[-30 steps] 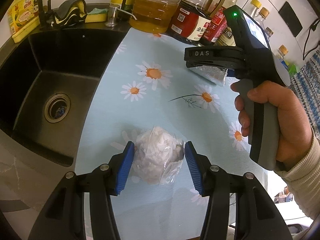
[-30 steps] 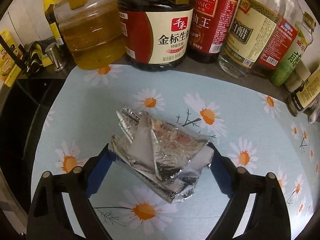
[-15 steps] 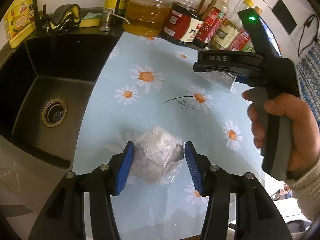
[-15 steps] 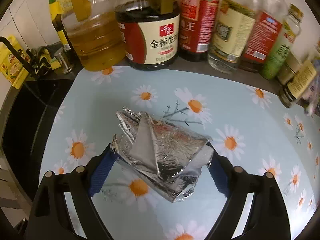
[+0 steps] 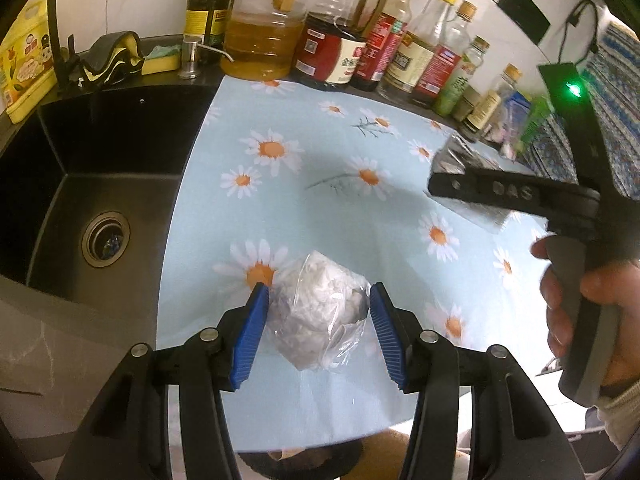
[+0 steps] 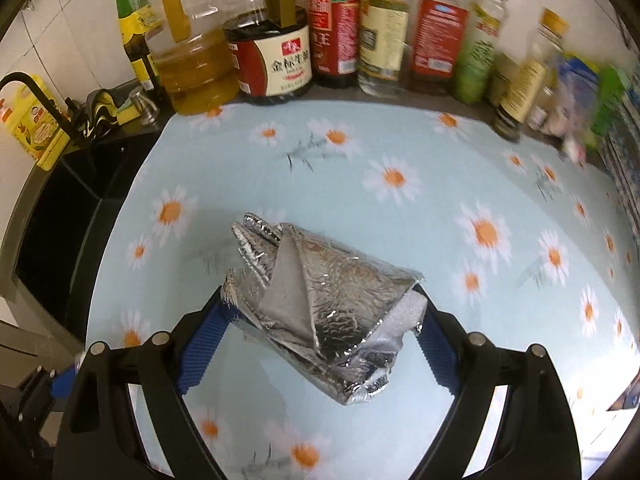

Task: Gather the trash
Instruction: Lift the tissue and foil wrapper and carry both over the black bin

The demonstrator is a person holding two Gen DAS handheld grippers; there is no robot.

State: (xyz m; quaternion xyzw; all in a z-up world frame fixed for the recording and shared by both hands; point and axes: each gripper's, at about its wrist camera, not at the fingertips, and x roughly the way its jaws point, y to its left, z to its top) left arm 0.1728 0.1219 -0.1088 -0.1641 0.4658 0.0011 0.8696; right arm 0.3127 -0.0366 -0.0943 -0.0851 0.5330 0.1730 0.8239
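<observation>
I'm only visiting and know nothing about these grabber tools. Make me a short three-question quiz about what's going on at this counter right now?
1. True or false: the left gripper is closed on a clear bag of crumpled white paper.
2. What is the right gripper holding? A) a soy sauce bottle B) a crumpled silver foil wrapper C) a sponge
3. What lies directly left of the daisy-print mat in the left wrist view?

Key: 1. True. 2. B. 3. The black sink.
</observation>
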